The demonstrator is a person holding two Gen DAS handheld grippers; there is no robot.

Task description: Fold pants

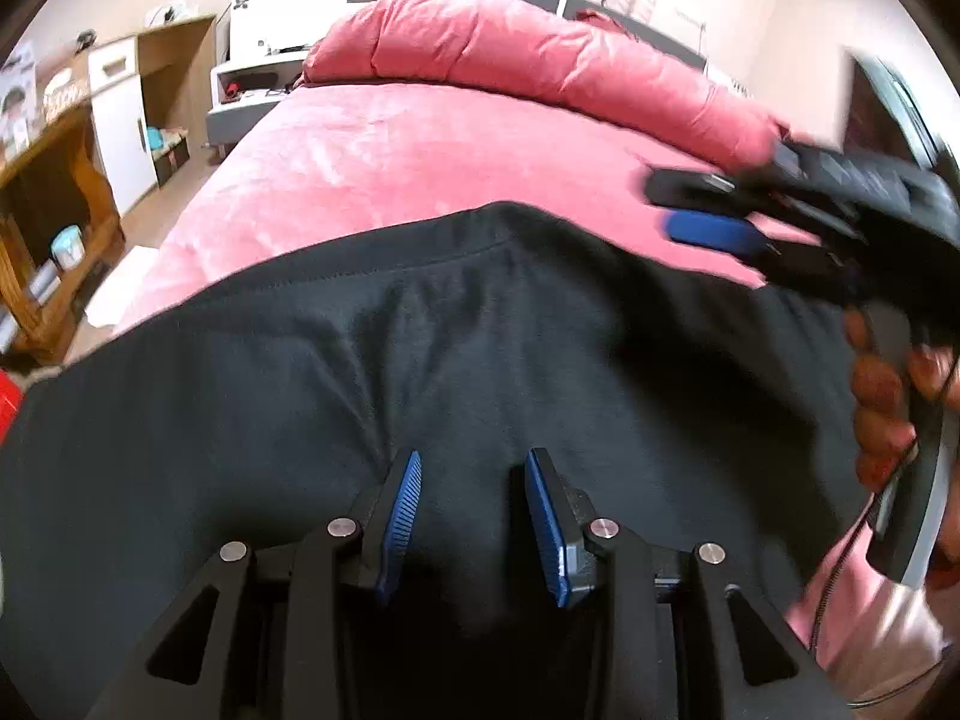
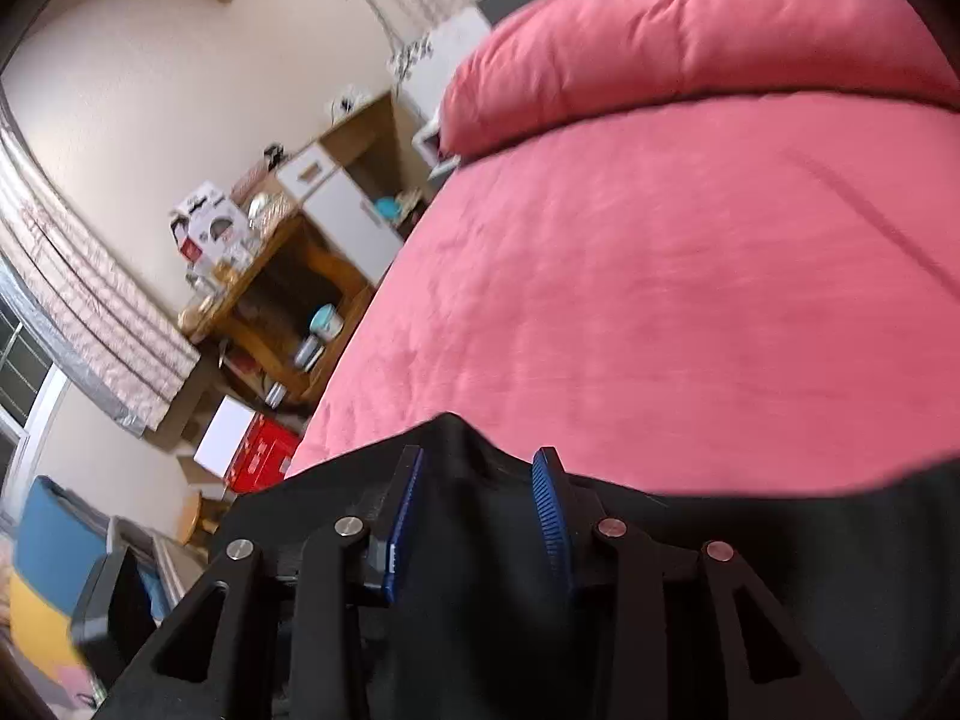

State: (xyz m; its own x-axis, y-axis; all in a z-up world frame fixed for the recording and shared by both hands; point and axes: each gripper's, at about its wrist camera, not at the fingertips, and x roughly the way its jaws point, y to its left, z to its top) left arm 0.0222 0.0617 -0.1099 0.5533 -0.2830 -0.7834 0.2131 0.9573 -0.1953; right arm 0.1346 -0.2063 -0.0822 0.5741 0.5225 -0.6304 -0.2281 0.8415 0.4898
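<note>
While both claws stand open over the pants (image 1: 420,372) on the bed (image 1: 420,150), I seat my left claw (image 1: 474,516) flat before my right claw (image 2: 480,516) pinches the hem

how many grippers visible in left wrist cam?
2. The left gripper, black with blue pads, sits bottom centre over the black pants. The right gripper, blurred, is at upper right above the pink bed.

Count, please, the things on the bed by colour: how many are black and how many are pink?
Black: 1, the pants, spread flat near the foot of the bed.
Pink: 2, the bedspread and the folded duvet lying near the head of the bed.
Total: 3.
The left gripper and the right gripper are above the pants; I did not count them.
</note>
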